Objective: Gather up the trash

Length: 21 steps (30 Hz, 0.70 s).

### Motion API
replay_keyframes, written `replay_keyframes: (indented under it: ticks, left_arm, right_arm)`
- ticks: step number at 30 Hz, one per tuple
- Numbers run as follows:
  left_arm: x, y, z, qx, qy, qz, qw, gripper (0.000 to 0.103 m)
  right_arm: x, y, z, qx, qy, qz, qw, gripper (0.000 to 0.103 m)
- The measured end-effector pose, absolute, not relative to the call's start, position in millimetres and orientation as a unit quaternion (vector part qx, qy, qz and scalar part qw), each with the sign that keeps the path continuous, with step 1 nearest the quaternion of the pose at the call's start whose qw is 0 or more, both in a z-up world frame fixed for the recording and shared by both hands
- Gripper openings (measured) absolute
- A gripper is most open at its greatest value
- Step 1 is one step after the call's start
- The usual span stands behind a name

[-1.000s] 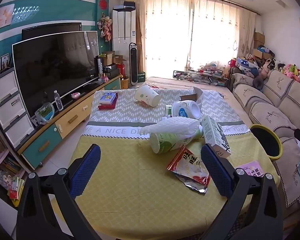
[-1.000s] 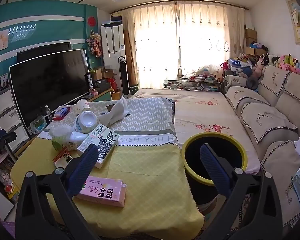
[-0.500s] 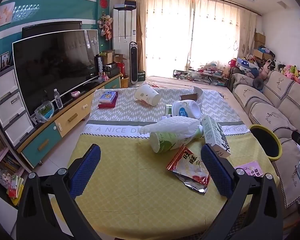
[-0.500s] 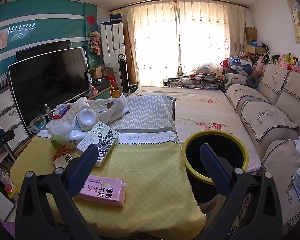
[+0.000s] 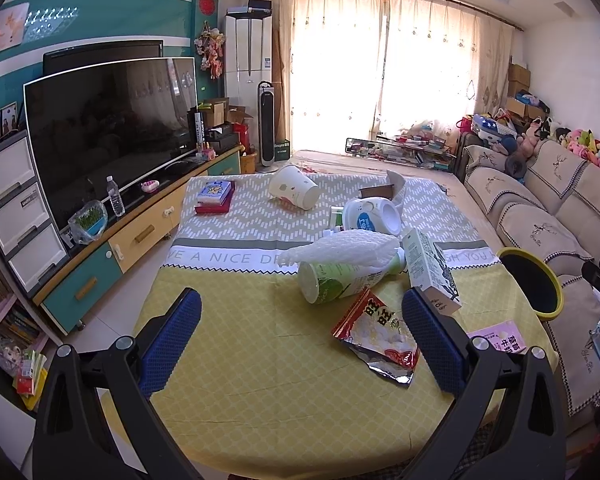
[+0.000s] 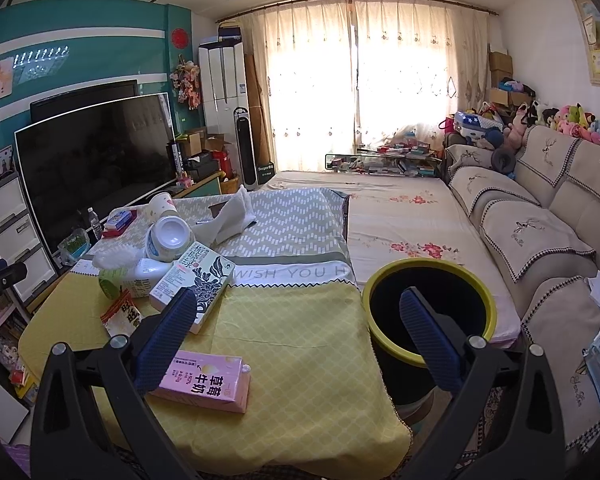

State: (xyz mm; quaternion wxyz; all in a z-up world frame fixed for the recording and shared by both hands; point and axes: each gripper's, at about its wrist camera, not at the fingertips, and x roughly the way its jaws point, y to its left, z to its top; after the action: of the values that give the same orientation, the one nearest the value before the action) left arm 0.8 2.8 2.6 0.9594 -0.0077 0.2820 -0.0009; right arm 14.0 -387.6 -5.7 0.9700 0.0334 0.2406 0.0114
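Observation:
Trash lies on the yellow tablecloth: a red snack wrapper, a green-labelled bottle under white foam wrap, a green tea carton, a white jar, a paper cup and a pink milk carton. A black bin with a yellow rim stands by the table's right side. My left gripper is open and empty above the table's near edge. My right gripper is open and empty, between the pink carton and the bin.
A TV on a low cabinet runs along the left. A sofa with soft toys is on the right. Books lie at the table's far left. A folded white paper stands on the grey cloth part.
Both views shift only slightly; the left gripper has drifted a little back from the table. Nothing was taken hold of.

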Motion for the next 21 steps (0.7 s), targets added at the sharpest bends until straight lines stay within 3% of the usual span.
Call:
replay_keyframes:
  ticks: [21]
  left_arm:
    - [6.6,-3.0,-7.5,-0.006,0.290,-0.001,0.957,0.099]
  right_arm:
    - [18.2,-391.6,-13.2,0.039,0.250,0.008,0.967,0.097]
